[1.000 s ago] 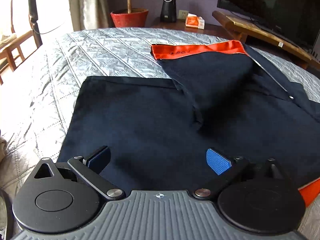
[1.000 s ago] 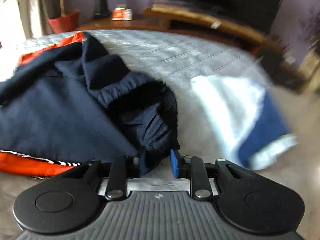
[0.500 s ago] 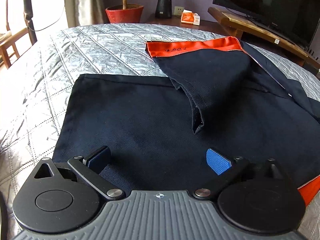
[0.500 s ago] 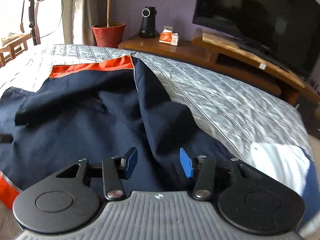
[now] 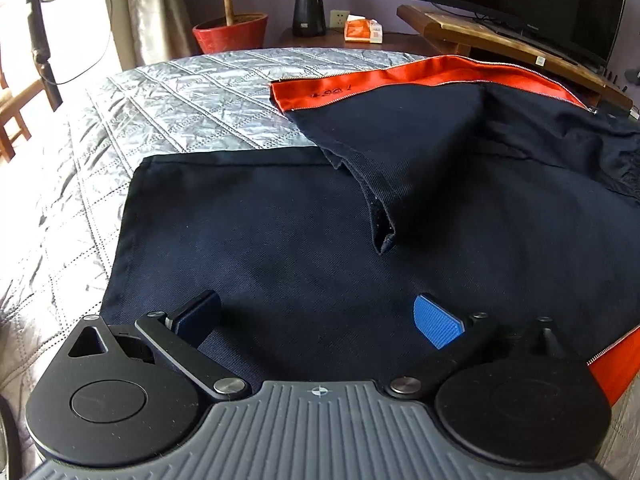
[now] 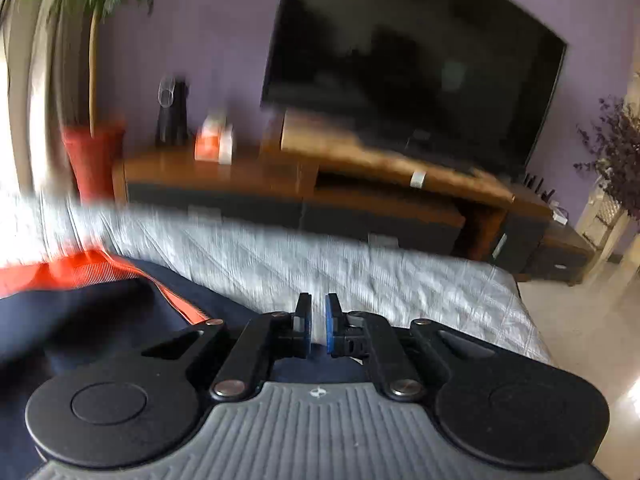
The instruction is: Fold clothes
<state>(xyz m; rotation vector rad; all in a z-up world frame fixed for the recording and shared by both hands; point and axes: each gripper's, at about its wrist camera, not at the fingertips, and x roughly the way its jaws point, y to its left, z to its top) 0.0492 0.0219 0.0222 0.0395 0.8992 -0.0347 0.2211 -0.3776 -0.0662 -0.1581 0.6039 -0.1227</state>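
Observation:
A navy jacket (image 5: 300,240) with an orange zip band (image 5: 400,76) lies spread on the grey quilted bed (image 5: 180,100), one flap folded over its middle. My left gripper (image 5: 318,314) hovers low over the jacket's near part, jaws wide open, nothing between the blue pads (image 5: 438,322). In the blurred right wrist view, my right gripper (image 6: 317,322) points across the bed (image 6: 360,264) toward the TV stand. Its jaws are closing to a narrow slit, and I see no cloth between them. The jacket (image 6: 80,320) lies below and left of it.
Beyond the bed stand a wooden TV stand (image 6: 360,168) with a large TV (image 6: 412,68), a red plant pot (image 5: 230,34), a black speaker (image 5: 306,6) and an orange box (image 5: 362,32). A fan pole (image 5: 38,28) is at the far left. Floor shows right of the bed (image 6: 592,340).
The right gripper let go of the dark sleeve, opened, then rose and swung toward the TV stand while its jaws narrowed. The left gripper stayed open over the jacket.

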